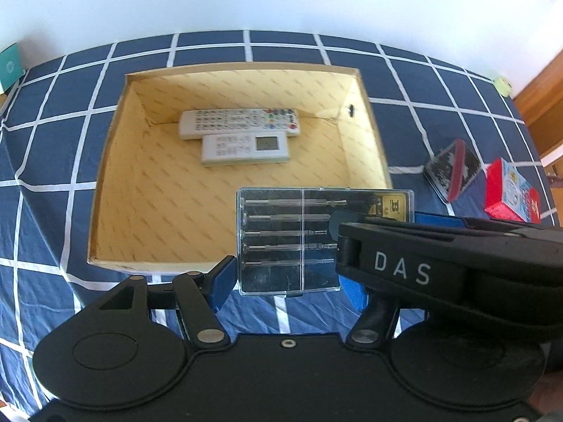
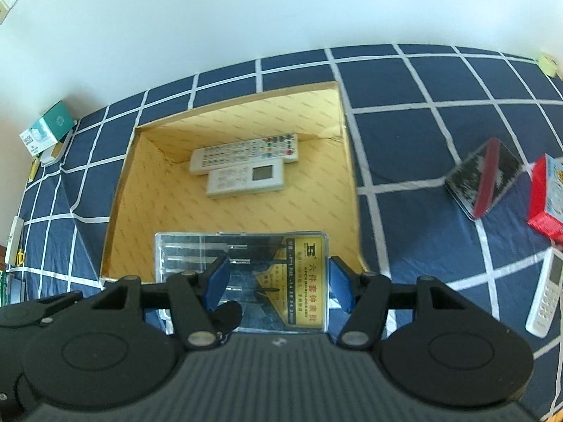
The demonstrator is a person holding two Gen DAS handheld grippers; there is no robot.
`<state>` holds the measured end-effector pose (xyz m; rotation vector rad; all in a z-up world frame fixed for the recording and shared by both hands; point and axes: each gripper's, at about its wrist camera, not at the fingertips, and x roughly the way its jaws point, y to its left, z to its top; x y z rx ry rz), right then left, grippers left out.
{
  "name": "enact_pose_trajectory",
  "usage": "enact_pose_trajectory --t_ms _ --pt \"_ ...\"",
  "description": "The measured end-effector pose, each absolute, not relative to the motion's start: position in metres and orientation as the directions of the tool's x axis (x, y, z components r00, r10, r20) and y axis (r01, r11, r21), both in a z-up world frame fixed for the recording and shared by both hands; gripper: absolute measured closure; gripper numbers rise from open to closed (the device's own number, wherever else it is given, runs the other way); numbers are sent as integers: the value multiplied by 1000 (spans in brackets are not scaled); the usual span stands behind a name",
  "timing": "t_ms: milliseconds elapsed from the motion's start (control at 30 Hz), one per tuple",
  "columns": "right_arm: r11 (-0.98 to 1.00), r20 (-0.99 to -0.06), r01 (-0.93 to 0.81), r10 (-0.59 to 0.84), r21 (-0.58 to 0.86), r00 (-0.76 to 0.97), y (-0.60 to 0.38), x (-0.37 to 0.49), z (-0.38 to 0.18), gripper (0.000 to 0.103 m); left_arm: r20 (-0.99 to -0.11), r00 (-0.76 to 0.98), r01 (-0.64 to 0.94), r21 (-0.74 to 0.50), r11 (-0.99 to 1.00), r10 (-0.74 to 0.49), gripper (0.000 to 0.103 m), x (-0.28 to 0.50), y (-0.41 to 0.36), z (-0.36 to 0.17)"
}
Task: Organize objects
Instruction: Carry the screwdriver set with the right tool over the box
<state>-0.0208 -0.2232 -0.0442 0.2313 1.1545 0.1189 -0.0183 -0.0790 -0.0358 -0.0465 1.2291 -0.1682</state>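
1. Clear plastic, the screwdriver case [image 1: 288,242] [image 2: 197,249] sits over the near wall of the cardboard box [image 1: 242,70] [image 2: 232,105], partly above the box floor and partly above the checked cloth [image 1: 52,140]. Its yellow label end points right.
2. Left gripper [image 1: 286,286]: its blue-padded fingers [image 1: 223,279] stand spread, one just beside the case's left end, the other near its lower edge. I cannot tell whether they are pressing on the case.
3. Right gripper [image 2: 278,285]: its fingers [image 2: 339,286] are also spread, with the label end of the case seen between them. I cannot tell whether they clamp it or only hover above it. In the left wrist view its black body, marked DAS, crosses in from the right and covers the case's lower right corner.
4. Two remotes lie inside the box against the far wall. The long white remote [image 1: 239,123] [image 2: 246,153] is behind, and the remote with a screen [image 1: 246,149] [image 2: 246,179] lies just in front, touching it.
5. On the cloth to the right of the box lie a dark tin with a red band [image 1: 452,168] [image 2: 482,179] and, beside it, a red carton [image 1: 510,190] [image 2: 547,197].
6. A third white remote [image 2: 545,295] lies nearer, well apart from the box.
7. A teal carton [image 2: 49,130] stands at the far left edge.
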Motion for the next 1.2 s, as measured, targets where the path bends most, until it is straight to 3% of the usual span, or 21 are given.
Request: enact_pose_trajectory --t_ms 367,1200 --pt "973 -911 15 210 230 356 -195 33 -67 42 -948 277 75 -143 987 -159 41 36 -53 -63" --pt "977 -971 47 199 207 133 -176 127 -188 42 -979 68 -2 -195 981 -194 41 114 -30 -175"
